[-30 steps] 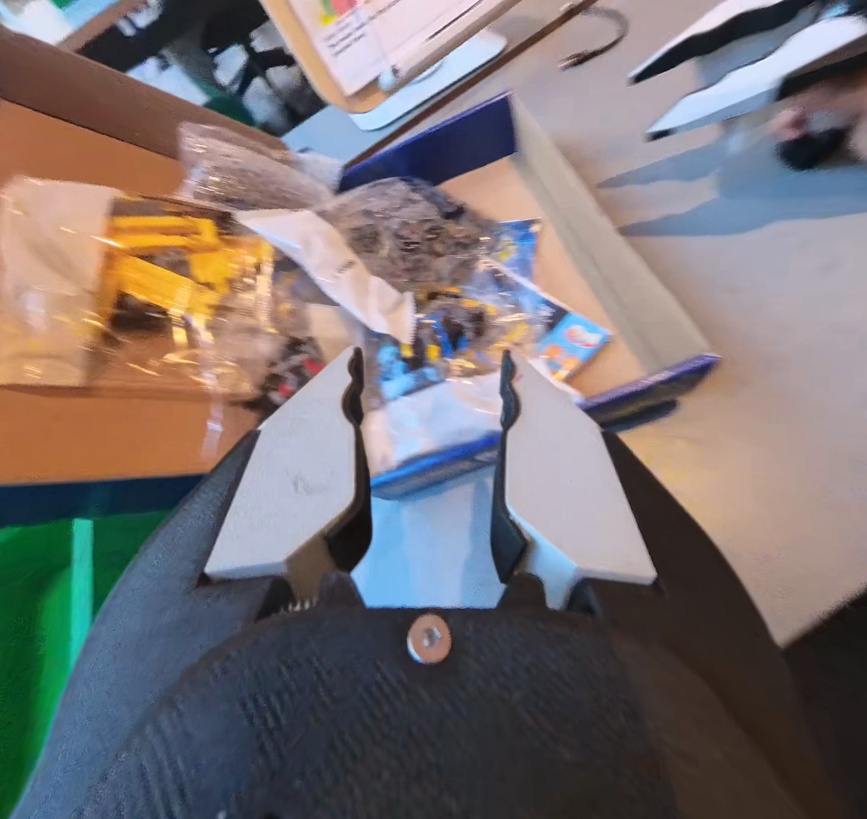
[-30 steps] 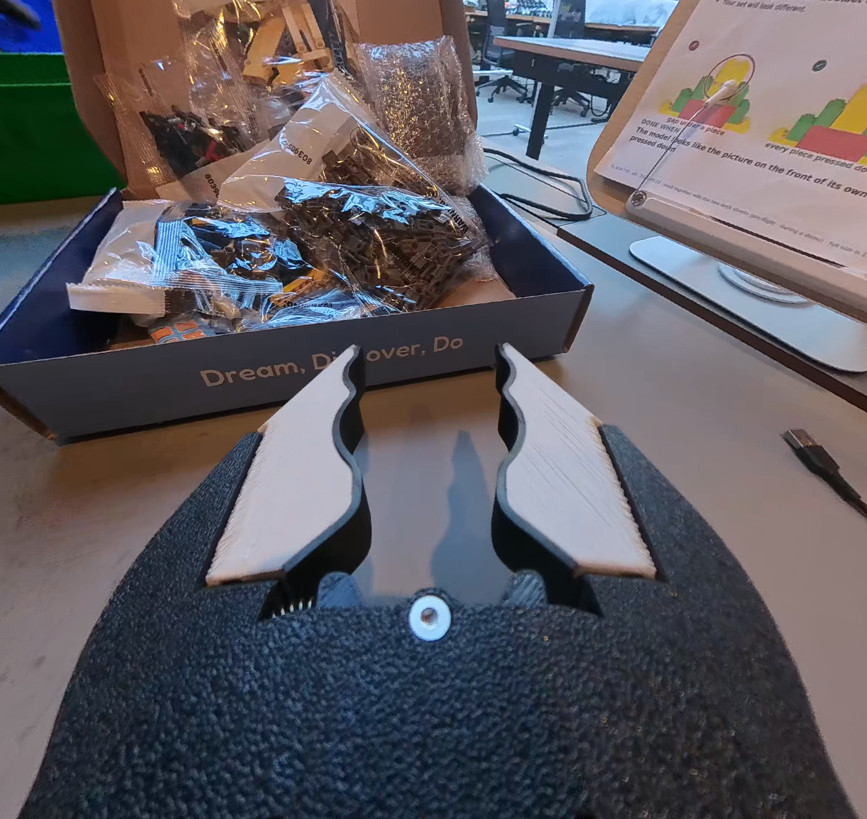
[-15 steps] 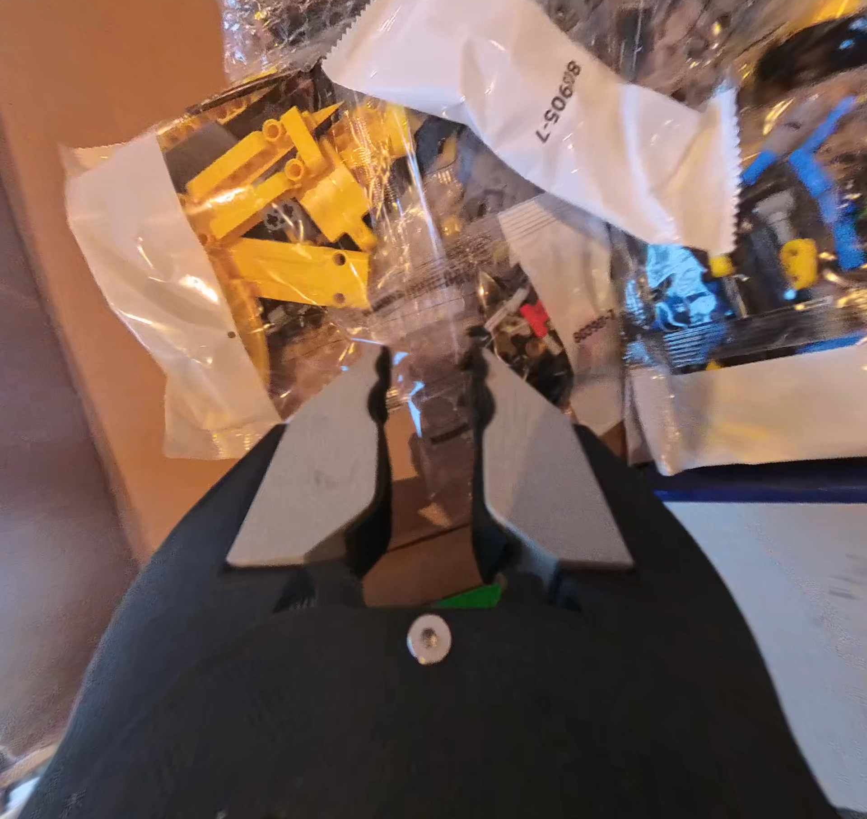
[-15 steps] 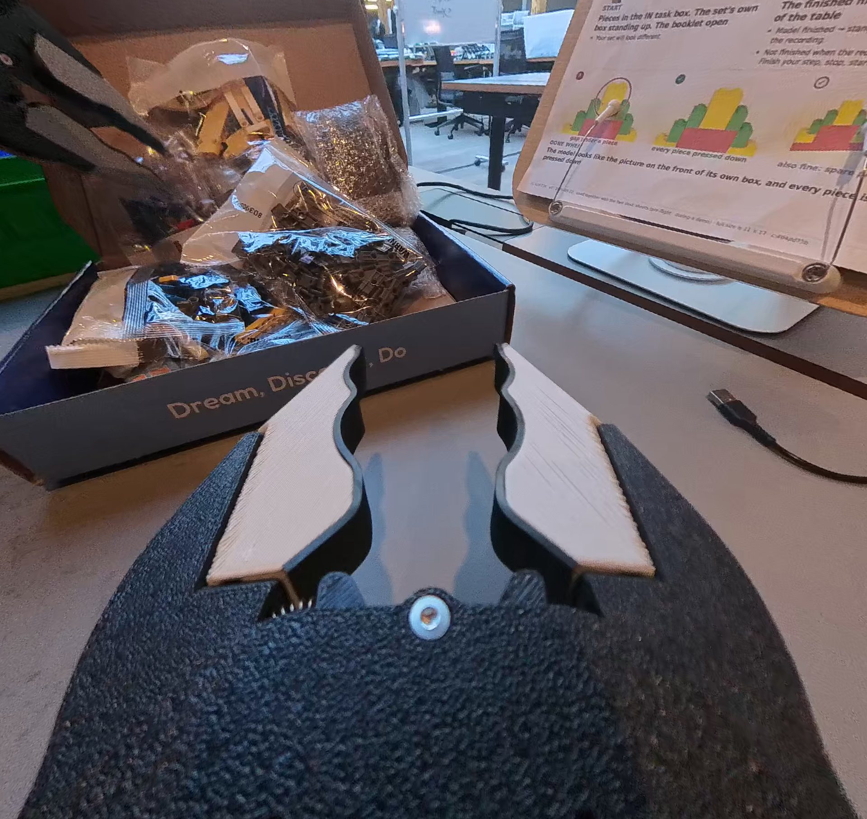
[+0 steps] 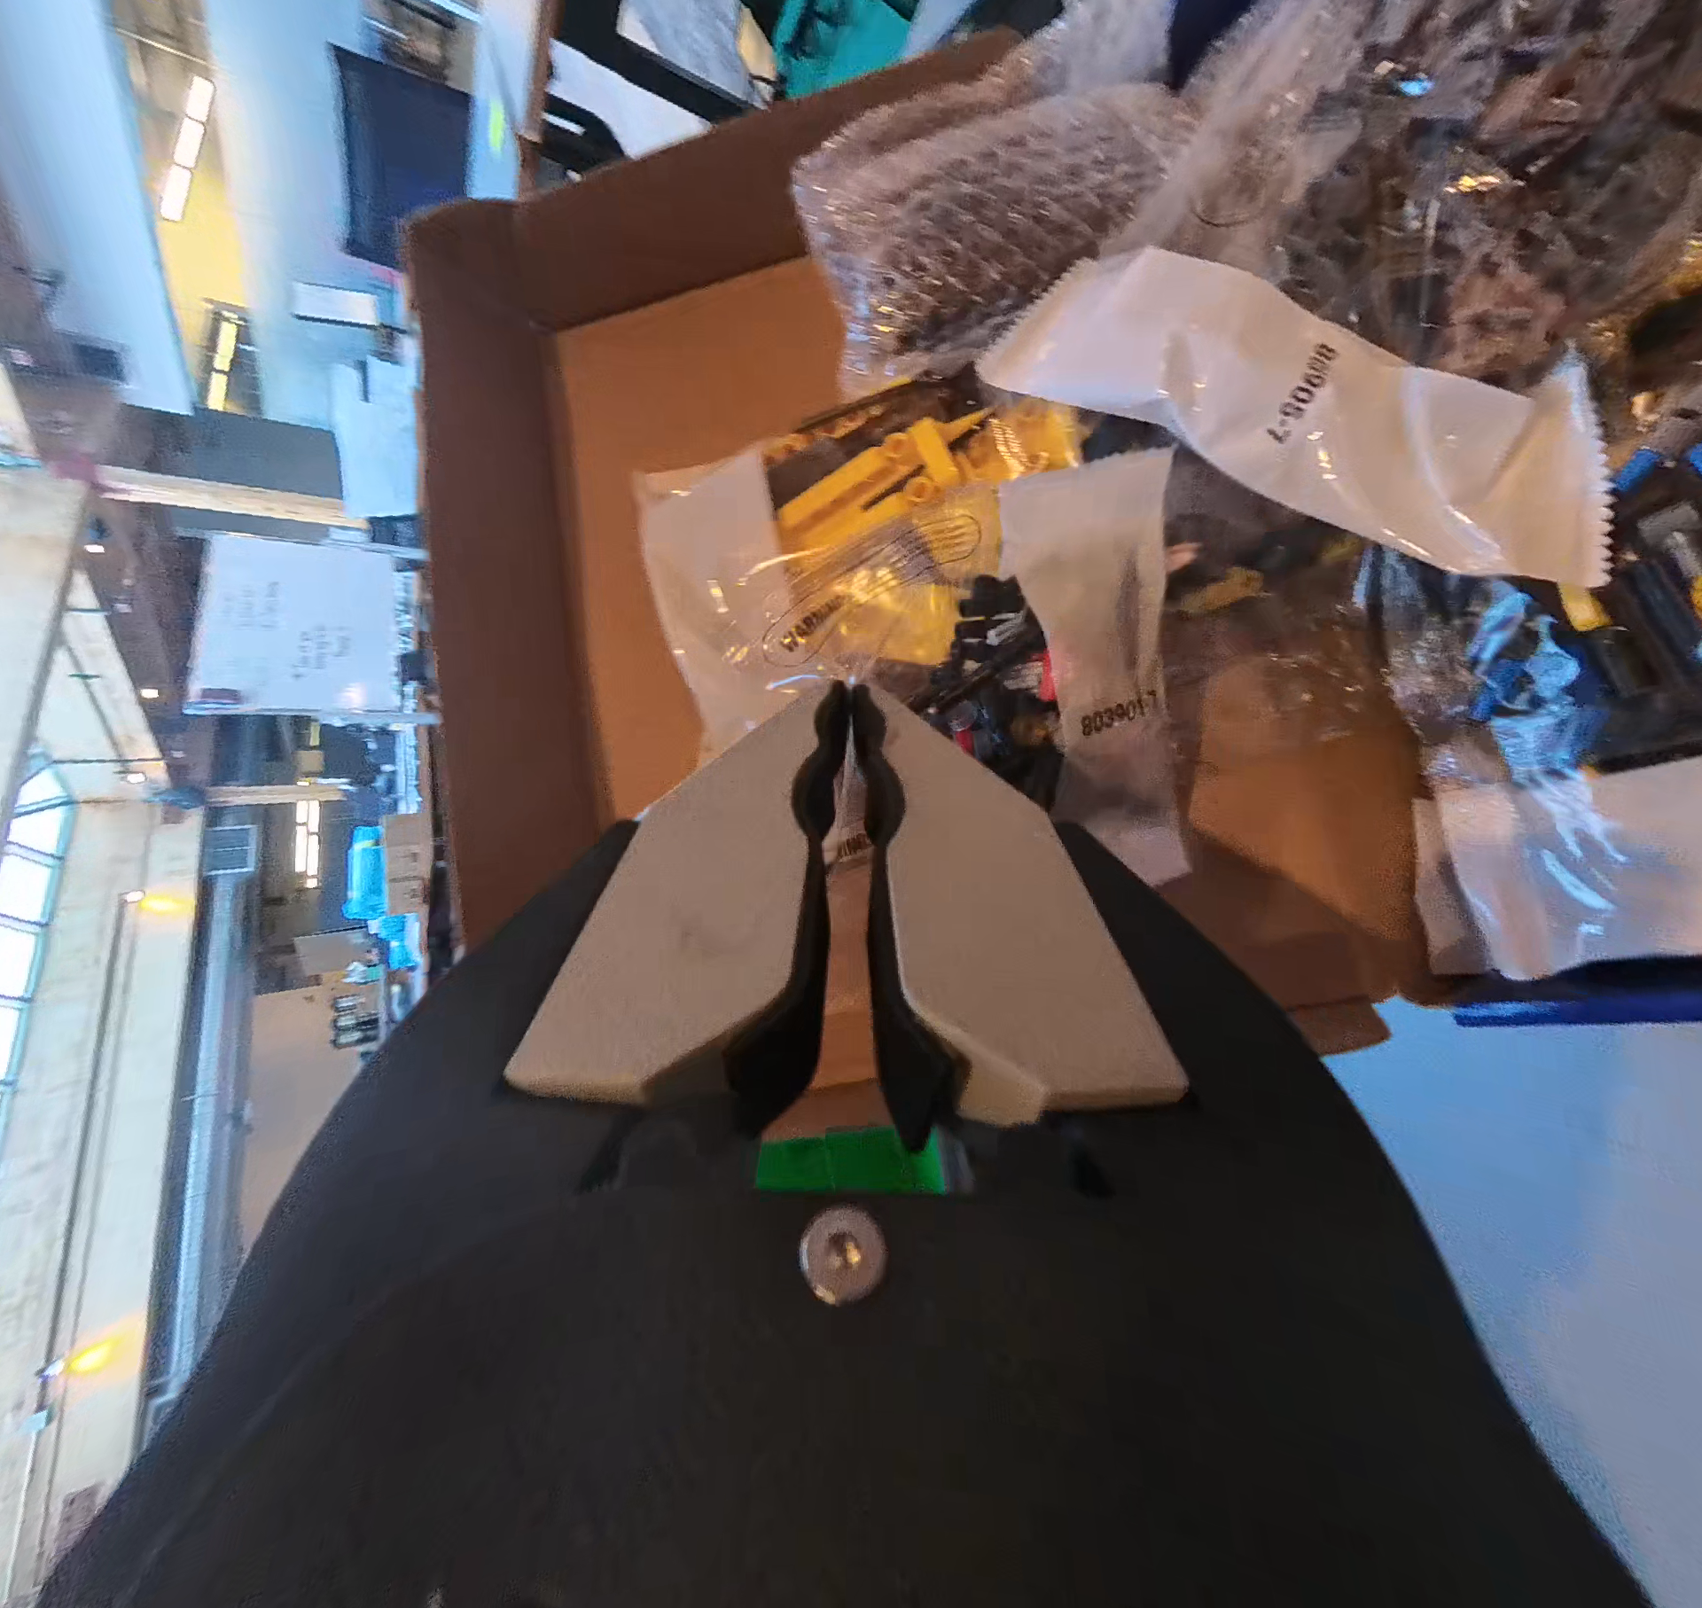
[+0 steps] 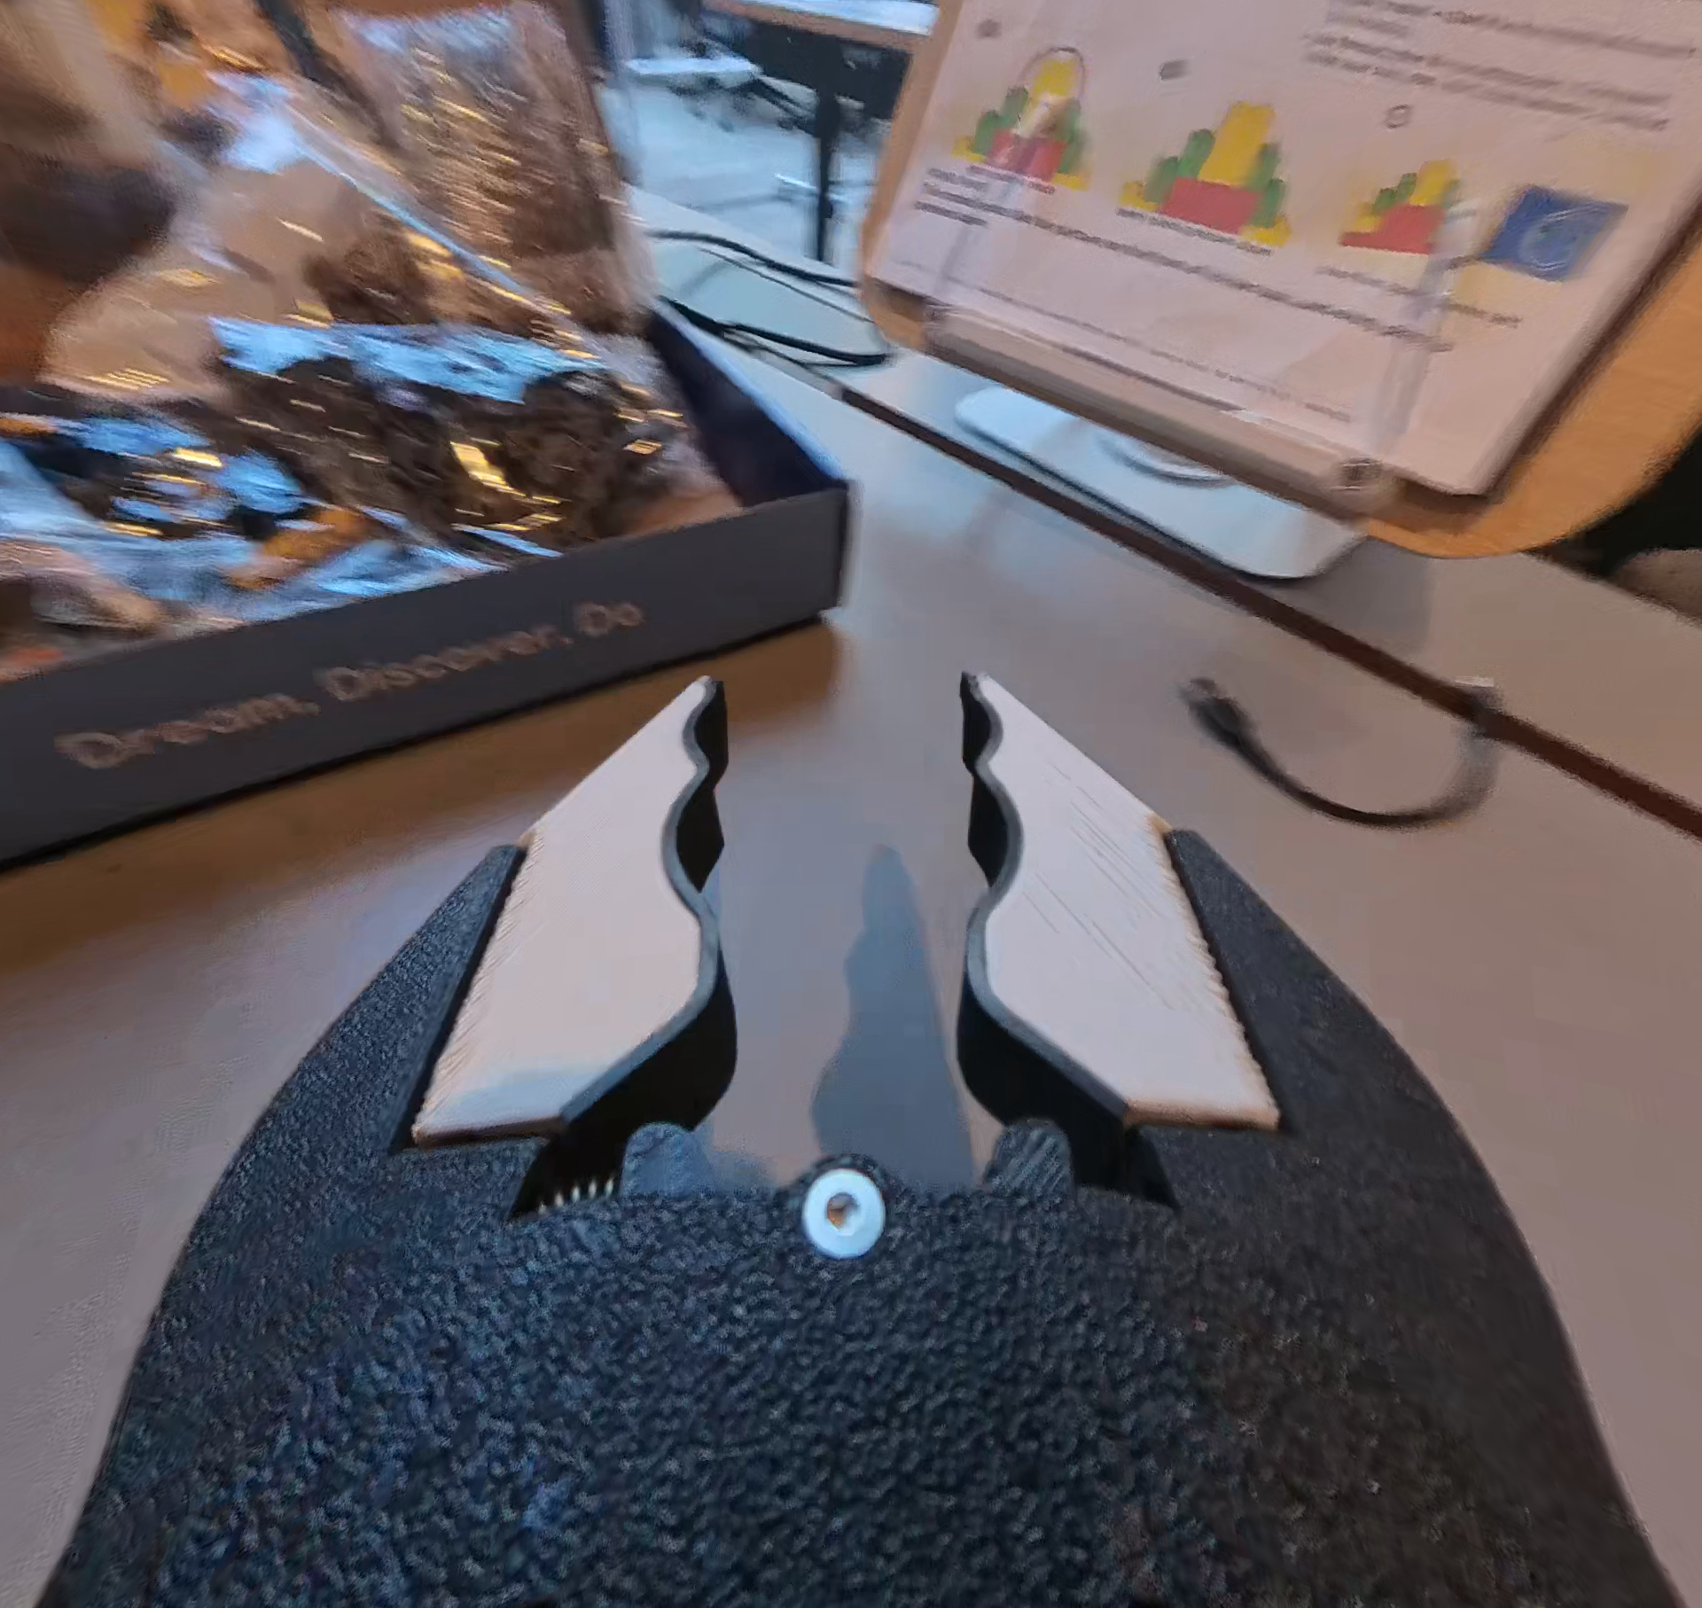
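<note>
In the left wrist view my left gripper [image 5: 849,700] is shut on the thin edge of a clear plastic bag of yellow bricks [image 5: 856,551], which lies in an open cardboard box [image 5: 608,422]. Other clear bags of small parts surround it: a white-ended bag [image 5: 1289,422], a bag of dark grey pieces [image 5: 995,210] and one with blue parts [image 5: 1602,643]. In the right wrist view my right gripper [image 6: 840,716] is open with nothing between its fingers, low over the table [image 6: 921,569], just right of the box's dark blue front wall [image 6: 414,661].
A tilted instruction board on a white stand [image 6: 1289,182] is at the right. A black cable with a plug [image 6: 1289,772] lies on the table right of my right gripper. Bags of parts [image 6: 368,366] fill the box. Desks and chairs stand behind.
My left gripper moved into the box and its jaws came together on the edge of the yellow-brick bag, then the view rolled sideways. My right gripper shifted right along the box front, staying open.
</note>
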`<state>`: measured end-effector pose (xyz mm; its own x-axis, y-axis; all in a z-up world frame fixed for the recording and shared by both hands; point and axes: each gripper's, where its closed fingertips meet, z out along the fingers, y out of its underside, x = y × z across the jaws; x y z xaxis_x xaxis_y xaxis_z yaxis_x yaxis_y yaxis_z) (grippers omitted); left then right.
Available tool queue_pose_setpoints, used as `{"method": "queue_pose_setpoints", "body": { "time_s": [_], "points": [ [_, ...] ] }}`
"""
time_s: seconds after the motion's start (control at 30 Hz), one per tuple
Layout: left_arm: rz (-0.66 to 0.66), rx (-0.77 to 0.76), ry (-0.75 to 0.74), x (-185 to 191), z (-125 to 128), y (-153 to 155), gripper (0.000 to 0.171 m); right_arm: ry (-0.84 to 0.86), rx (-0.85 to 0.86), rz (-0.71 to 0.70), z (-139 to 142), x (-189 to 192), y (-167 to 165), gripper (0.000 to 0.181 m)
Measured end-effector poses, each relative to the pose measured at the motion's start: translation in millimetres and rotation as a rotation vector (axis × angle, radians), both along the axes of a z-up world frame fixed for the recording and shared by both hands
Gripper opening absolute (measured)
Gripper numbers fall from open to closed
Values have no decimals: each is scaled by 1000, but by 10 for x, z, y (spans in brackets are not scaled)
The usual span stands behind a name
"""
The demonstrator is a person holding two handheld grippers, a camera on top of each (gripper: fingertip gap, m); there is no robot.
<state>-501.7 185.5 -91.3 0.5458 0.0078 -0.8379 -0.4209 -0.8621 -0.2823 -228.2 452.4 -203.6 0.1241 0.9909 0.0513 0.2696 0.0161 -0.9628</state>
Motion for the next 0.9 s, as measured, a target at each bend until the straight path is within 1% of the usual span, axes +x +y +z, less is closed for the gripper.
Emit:
{"method": "queue_pose_setpoints", "body": {
  "time_s": [0.07,0.13,0.17,0.23,0.3,0.4,0.43,0.53,0.6,0.67,0.8,0.9],
  "points": [
    [-18,63,50,42,174,-28,0,-23,90,-147,97,201,306,46],
    [-53,169,89,124,378,-48,0,-14,73,-273,191,464,590,45],
    [-71,219,93,178,463,-64,0,-8,45,-314,206,585,704,45],
    [-127,298,72,331,584,-62,0,18,15,-368,225,774,886,44],
    [-193,342,53,523,666,-6,0,43,-12,-396,217,877,999,44],
    [-306,388,-2,911,733,185,0,41,-68,-403,147,895,1048,44],
    [-355,400,-42,1080,724,288,0,39,-74,-402,131,884,1043,44],
    [-499,416,-167,1585,647,668,0,30,-72,-392,102,840,1010,44],
    [-561,407,-204,1810,593,949,0,14,-61,-388,75,823,998,44],
    [-636,381,-272,2053,491,1251,0,6,-55,-386,63,816,997,44],
    [-732,283,-452,2460,103,1873,0,21,-70,-381,78,818,1004,44],
    [-807,162,-550,2737,-282,2259,0,32,-82,-380,95,828,1014,44]
  ]
}}
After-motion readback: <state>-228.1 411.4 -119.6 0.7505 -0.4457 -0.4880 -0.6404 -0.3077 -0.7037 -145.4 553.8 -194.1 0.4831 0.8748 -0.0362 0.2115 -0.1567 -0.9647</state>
